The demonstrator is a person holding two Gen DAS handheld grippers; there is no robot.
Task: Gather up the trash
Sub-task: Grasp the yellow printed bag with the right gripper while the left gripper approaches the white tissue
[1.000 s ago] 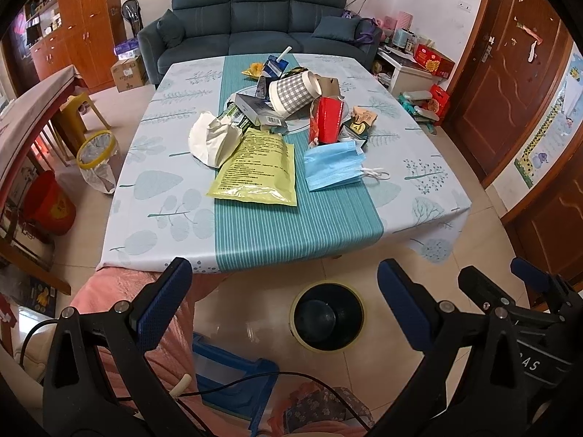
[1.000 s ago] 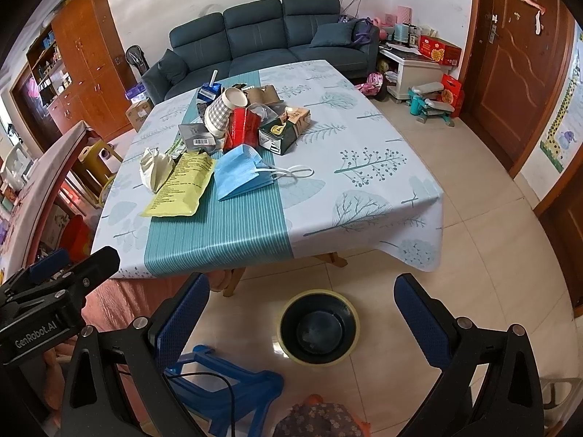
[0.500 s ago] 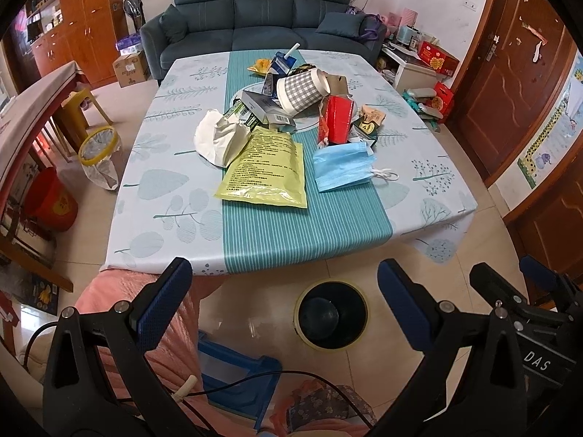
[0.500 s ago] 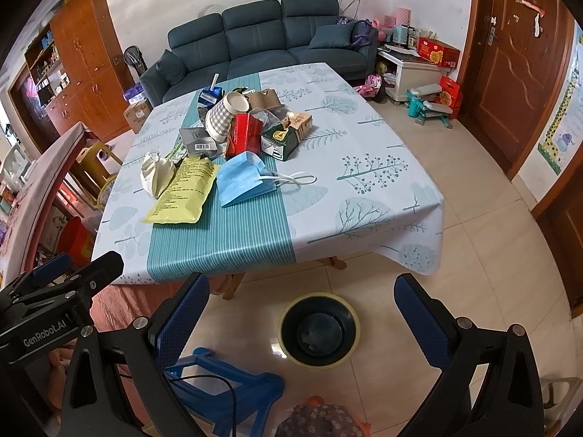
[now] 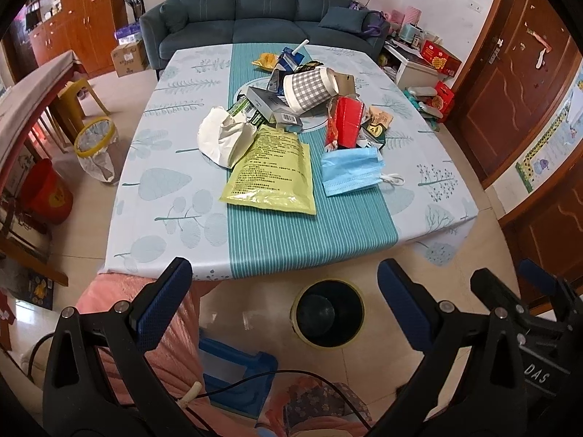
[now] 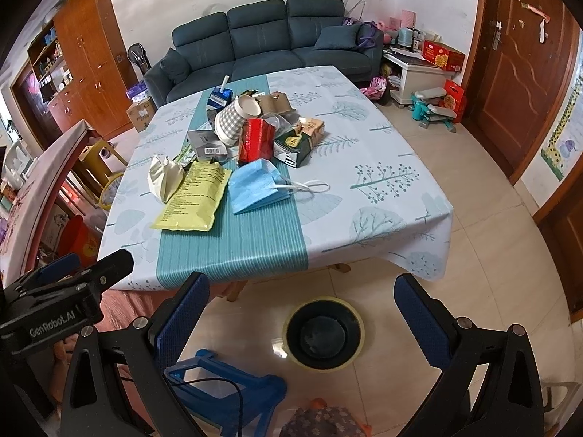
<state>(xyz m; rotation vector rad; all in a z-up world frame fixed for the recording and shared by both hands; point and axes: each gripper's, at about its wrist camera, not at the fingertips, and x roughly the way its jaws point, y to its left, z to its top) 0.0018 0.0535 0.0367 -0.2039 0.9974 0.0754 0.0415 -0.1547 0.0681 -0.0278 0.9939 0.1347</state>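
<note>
Dark blue sofa (image 5: 265, 7) behind table, wooden door (image 6: 524, 73), blue stool (image 6: 222, 393) on floor

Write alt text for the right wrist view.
A heap of trash, nearest a blue face mask and a yellow pouch, lies on a table with a leaf-print cloth. Below, the open right gripper frames a black bin on the tiled floor; the left gripper shows at left.

Glossy yellow plastic pouch (image 5: 271, 169) on smooth tablecloth (image 5: 164, 196); glossy tiled floor (image 6: 484, 240).
</note>
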